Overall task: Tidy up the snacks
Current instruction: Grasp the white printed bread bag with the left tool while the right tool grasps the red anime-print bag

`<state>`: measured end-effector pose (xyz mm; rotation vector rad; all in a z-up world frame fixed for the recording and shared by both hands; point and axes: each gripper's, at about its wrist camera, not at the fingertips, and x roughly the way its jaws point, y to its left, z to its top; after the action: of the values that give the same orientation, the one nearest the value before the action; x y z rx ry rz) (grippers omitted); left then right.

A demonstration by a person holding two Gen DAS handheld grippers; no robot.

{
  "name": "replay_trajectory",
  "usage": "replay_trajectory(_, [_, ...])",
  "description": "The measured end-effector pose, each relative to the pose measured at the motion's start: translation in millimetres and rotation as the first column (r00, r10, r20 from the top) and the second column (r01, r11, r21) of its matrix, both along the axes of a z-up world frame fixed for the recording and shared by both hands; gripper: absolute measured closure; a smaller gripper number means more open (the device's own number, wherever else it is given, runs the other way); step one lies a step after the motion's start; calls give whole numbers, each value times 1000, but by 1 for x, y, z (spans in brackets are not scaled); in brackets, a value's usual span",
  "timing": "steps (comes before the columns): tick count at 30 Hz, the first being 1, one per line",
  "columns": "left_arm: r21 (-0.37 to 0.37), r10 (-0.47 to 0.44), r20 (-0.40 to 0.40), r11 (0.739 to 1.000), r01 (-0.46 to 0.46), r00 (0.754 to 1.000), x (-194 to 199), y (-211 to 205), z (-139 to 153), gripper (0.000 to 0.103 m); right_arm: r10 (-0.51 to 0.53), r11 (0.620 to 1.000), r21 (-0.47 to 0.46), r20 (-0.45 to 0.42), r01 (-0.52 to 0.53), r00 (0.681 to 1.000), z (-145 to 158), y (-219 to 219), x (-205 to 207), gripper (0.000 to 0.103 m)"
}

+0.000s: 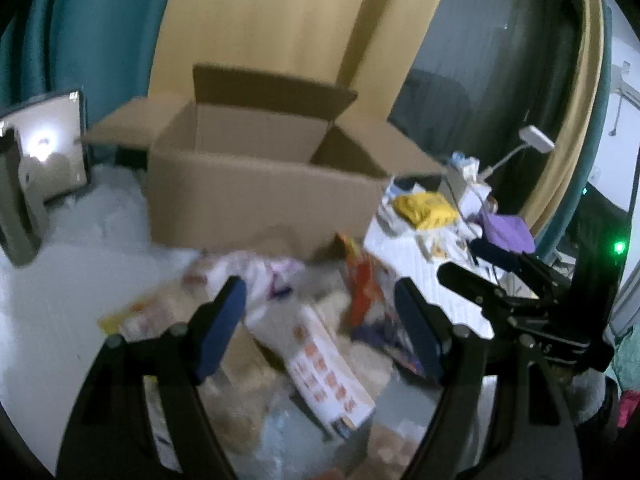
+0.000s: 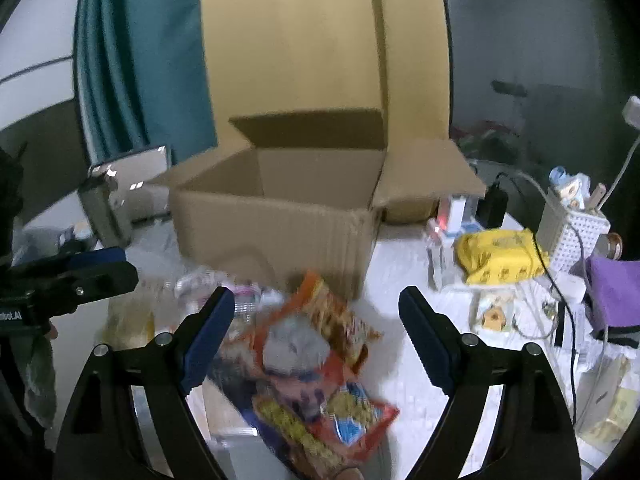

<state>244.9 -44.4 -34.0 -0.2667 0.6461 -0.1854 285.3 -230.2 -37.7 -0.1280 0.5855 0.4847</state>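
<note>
An open cardboard box (image 1: pixel 260 196) stands on the white table, flaps spread; it also shows in the right wrist view (image 2: pixel 280 220), and what I see of its inside looks empty. A pile of snack packets lies in front of it. My left gripper (image 1: pixel 320 320) is open above the pile, over a white-and-orange packet (image 1: pixel 328 368). My right gripper (image 2: pixel 316 332) is open above an orange-red snack bag (image 2: pixel 316 360), not touching it. The right gripper also shows at the right in the left wrist view (image 1: pixel 516 300).
A mirror on a stand (image 1: pixel 44 152) is left of the box. A yellow pack (image 2: pixel 500 256), a white pen holder (image 2: pixel 572 236), cables and a purple cloth (image 2: pixel 616 292) crowd the right side. A desk lamp (image 1: pixel 536 140) stands behind.
</note>
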Motion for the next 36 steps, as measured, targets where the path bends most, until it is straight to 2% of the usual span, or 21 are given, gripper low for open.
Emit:
replay_trajectory(6, [13,2,-98,1000,0,995,-4,-20,-31,25,80,996,-18,-74,-82,994,-31,-13,-6,16])
replay_trajectory(13, [44,12,-202,999,-4,979,3,-35,-64,25,173,983,-27,-171,-180,970,-64,-13,-3,16])
replay_trajectory(16, [109,16,-190,994,5,982,5,-44,-68,25,184,978,-53,-215,-200,959,-78,-11,1,15])
replay_trajectory(17, [121,17,-190,993,7,982,7,-46,-68,25,180,979,-57,-224,-197,958,-83,-11,2,12])
replay_trajectory(20, [139,14,-192,990,13,981,9,-48,-72,25,168,983,-25,-255,-180,952,-84,-17,8,9])
replay_trajectory(27, [194,11,-183,981,25,983,13,-59,-76,26,176,984,32,-310,-175,934,-87,-24,16,11])
replay_trajectory(28, [198,12,-180,980,25,984,12,-59,-76,28,185,982,36,-311,-183,932,-87,-24,14,22])
replay_trajectory(30, [197,17,-174,980,18,985,10,-58,-76,39,173,983,-1,-303,-182,937,-87,-20,10,33])
replay_trajectory(32, [174,12,-170,985,18,985,9,-54,-75,46,152,986,-25,-286,-166,946,-85,-20,5,33])
replay_trajectory(36, [144,8,-159,989,15,987,4,-51,-72,57,119,992,-14,-275,-127,954,-82,-31,-1,37])
